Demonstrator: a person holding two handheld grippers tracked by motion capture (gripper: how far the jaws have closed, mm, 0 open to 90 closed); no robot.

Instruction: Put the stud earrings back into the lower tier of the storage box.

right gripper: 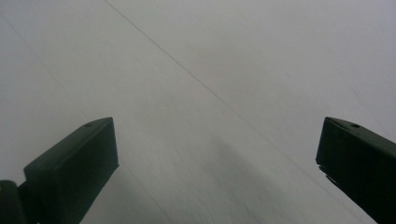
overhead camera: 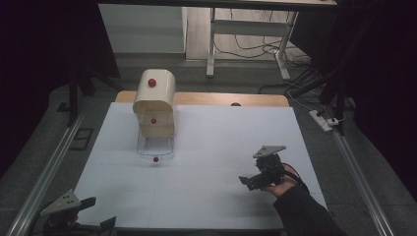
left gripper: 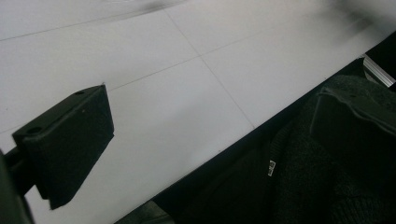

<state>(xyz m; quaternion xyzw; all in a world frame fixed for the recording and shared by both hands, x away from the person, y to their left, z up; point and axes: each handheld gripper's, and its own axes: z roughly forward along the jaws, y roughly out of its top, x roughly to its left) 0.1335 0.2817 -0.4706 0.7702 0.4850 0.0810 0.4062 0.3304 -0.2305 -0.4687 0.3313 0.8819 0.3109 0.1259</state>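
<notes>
Nothing started yet
Your left gripper [overhead camera: 96, 214] and right gripper [overhead camera: 252, 181], both spread and empty, sit well short of the cream box [overhead camera: 155, 103].

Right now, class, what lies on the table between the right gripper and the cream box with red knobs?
Nothing: in the high view only bare white table separates the right gripper from the cream box.
</notes>
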